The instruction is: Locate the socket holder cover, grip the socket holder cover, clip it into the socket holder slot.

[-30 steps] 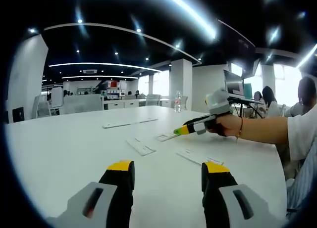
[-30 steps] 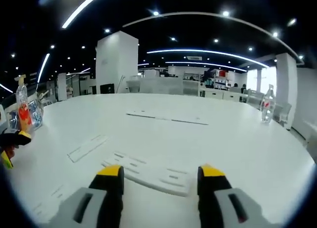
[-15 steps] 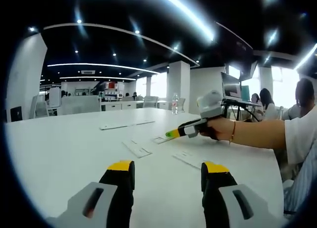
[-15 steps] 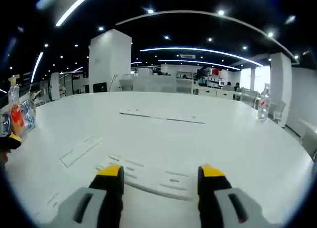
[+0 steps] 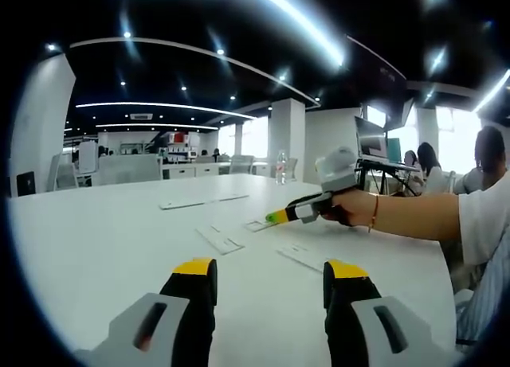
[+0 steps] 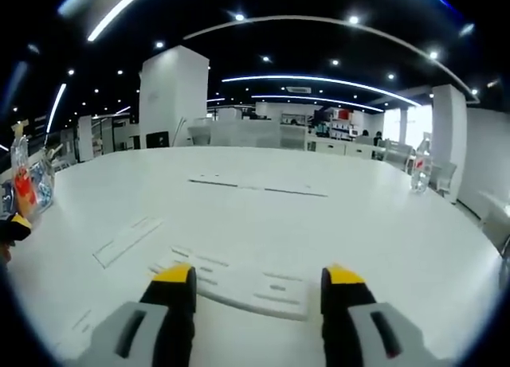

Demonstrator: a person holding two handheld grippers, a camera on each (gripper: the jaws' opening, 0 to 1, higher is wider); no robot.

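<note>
A: What differs from a moment ago on the white table?

B: Little; in the left gripper view the right claw, held in a hand, sits slightly lower and further left over the flat white pieces; in the right gripper view the long white socket holder cover lies a touch nearer the claw's yellow tips, flat on the table just ahead of them.

A: And the claws themselves?

B: The left claw stands wide with nothing between its jaws; the right claw, seen from its own camera, is also wide and grips nothing; the cover is untouched.

A: What does one view give that the other lacks?

B: The right gripper view has a red-labelled bottle at the left edge and a clear bottle far right; the left gripper view has seated people and a laptop.
</note>
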